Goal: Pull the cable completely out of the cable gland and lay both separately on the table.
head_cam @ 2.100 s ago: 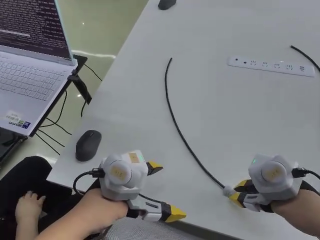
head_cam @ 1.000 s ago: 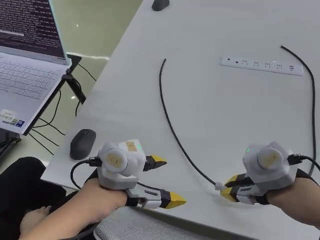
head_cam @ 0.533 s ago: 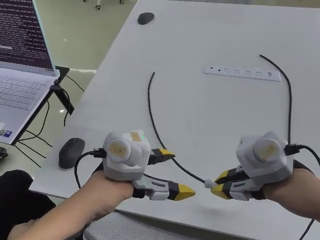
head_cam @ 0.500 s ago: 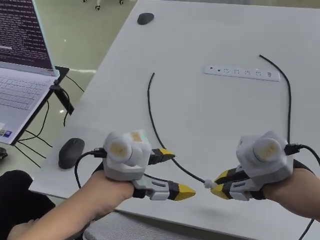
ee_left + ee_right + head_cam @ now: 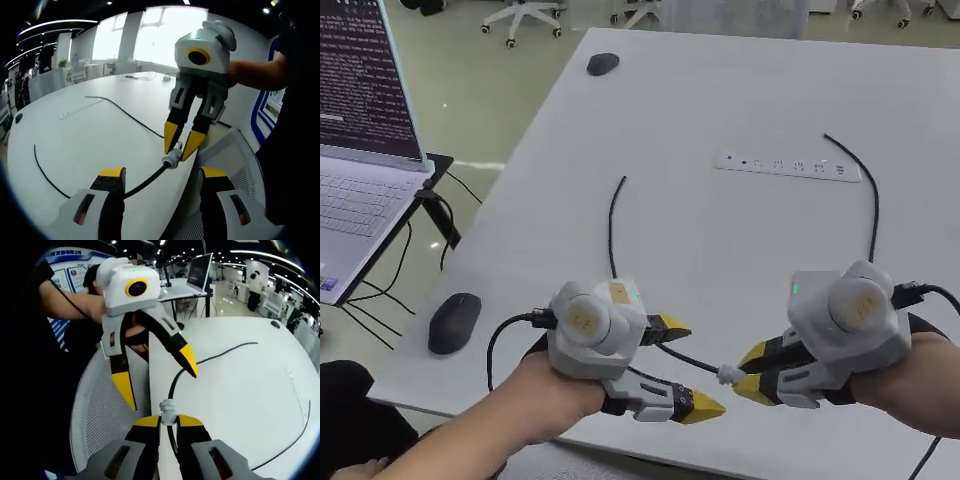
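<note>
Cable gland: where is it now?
Head view, lower centre: the cable gland is pinched by the right gripper, just right of the open left gripper.

My counter [image 5: 740, 230] looks smooth matt white; the cable [image 5: 611, 225] matt black rubber, the cable gland [image 5: 727, 375] at its five o'clock end pale smooth plastic

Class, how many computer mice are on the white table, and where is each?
2. The near mouse lies by the table's left front edge; the far mouse lies near its far left corner. Others could be hidden from view.
</note>
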